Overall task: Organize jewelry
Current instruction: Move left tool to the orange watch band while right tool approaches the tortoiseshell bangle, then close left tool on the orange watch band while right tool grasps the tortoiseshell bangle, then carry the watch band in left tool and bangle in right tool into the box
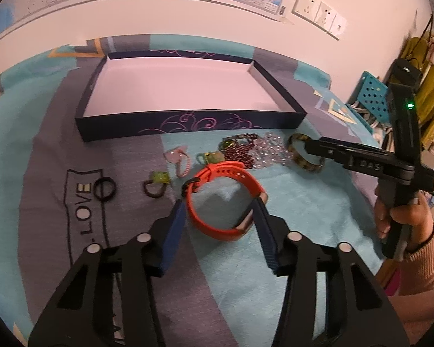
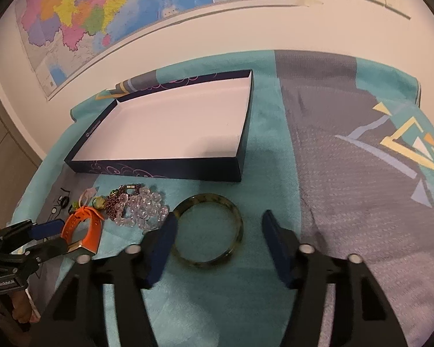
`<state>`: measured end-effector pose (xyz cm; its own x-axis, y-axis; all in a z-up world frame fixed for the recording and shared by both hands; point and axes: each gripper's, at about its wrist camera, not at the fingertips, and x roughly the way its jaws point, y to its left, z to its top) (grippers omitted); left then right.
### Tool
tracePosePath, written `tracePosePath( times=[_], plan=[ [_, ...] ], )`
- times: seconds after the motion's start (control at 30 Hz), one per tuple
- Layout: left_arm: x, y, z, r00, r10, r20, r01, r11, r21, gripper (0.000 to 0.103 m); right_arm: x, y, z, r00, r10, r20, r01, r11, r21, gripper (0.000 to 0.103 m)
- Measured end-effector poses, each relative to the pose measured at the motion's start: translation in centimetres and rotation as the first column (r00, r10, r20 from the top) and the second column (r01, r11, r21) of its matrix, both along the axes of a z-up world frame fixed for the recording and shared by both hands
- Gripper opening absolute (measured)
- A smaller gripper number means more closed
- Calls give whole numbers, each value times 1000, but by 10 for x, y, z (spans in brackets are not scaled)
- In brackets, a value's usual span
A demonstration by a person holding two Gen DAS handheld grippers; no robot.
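Orange watch (image 1: 217,199), smooth rubbery strap looped into an oval with a metal-edged case, lies on the fuzzy teal-and-grey blanket (image 1: 298,202) in front of the box. The left gripper (image 1: 220,219) straddles it, blue ribbed pads on either side; the right pad meets the case, the left pad sits just beside the strap, so a firm grip cannot be told. Further right, a mottled green-brown bangle (image 2: 208,231), glossy and rigid, lies flat; the right gripper (image 2: 220,240) stands part open around it, one pad over its left rim, the other apart from its right rim. Between watch and bangle sits a heap of clear faceted beads (image 2: 143,209) tangled with dark red beads (image 2: 115,205); individual strands are hard to separate. Small hair ties, one black (image 1: 104,188), one with a green charm (image 1: 156,183), lie left of the watch. Behind all stands a shallow dark-blue box (image 1: 188,124) with purple swirls and a plain white inside. A hand (image 1: 402,217) in a pink sleeve grips the right handle, cut off at the frame edge.
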<state>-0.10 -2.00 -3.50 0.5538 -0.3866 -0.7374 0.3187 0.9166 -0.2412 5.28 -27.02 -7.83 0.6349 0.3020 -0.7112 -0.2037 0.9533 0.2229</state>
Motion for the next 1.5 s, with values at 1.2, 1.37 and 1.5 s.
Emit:
tracePosePath(
  times=[1.2, 1.37, 1.5],
  plan=[
    [18, 7, 0, 999, -44, -24, 45, 998, 43, 6, -2, -6, 13, 999, 41, 17, -41, 999, -11, 6],
    [21, 16, 12, 999, -36, -8, 36, 999, 4, 7, -4, -4, 28, 997, 56, 53, -58, 998, 29, 6],
    [26, 23, 22, 1000, -26, 11, 27, 999, -20, 7, 0, 3, 40, 993, 74, 87, -78, 996, 43, 6]
  ],
)
